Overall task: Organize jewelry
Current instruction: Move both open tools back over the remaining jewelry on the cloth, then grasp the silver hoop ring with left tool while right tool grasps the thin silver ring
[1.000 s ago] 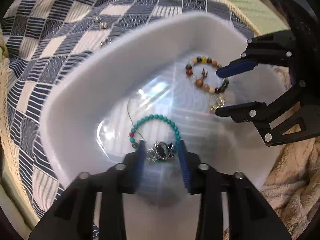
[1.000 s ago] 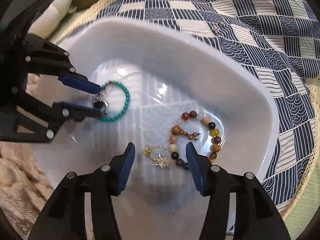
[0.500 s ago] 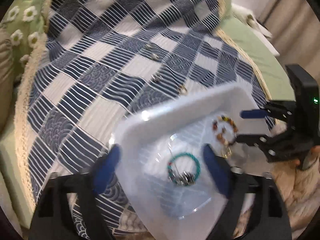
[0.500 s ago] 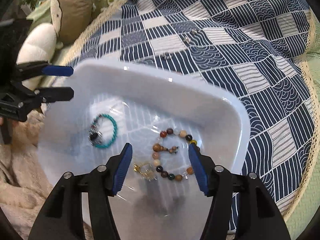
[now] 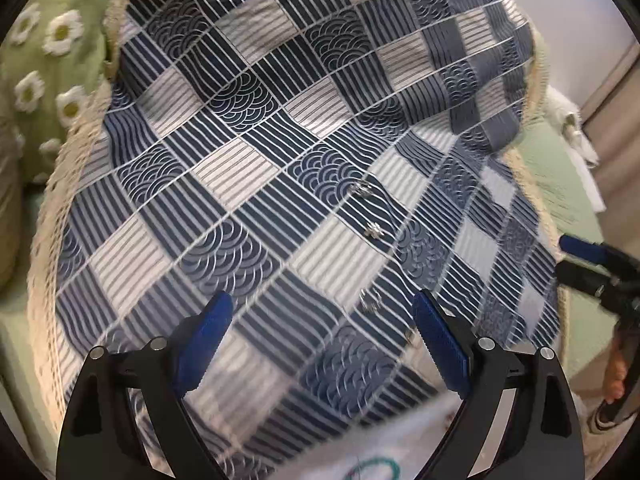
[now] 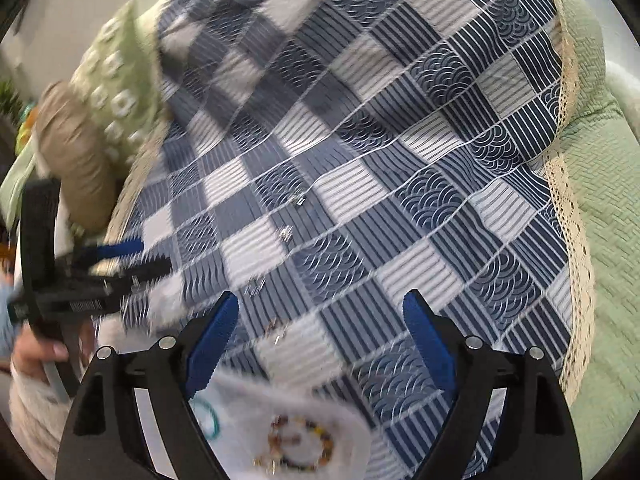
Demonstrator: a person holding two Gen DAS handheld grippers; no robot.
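Several small silver jewelry pieces lie on the blue-and-white patchwork cloth (image 5: 248, 184): one (image 5: 361, 188), another (image 5: 374, 231) and a third (image 5: 369, 301) in the left wrist view. They also show in the right wrist view (image 6: 285, 233). My left gripper (image 5: 322, 336) is open and empty above the cloth. My right gripper (image 6: 320, 326) is open and empty too. The white tray (image 6: 248, 424) is at the bottom edge. It holds a turquoise bead bracelet (image 6: 208, 414) and a multicolour bead bracelet (image 6: 300, 446).
A green daisy-pattern pillow (image 5: 44, 52) lies at the left. A green quilted cover (image 6: 600, 220) lies right of the cloth's lace edge. The other gripper shows at the side of each view (image 5: 596, 264) (image 6: 100, 276).
Both grippers have lifted and pulled back from the tray. The left gripper let go of the turquoise bracelet, which stays in the tray. The tray has dropped to the bottom edge of both views.
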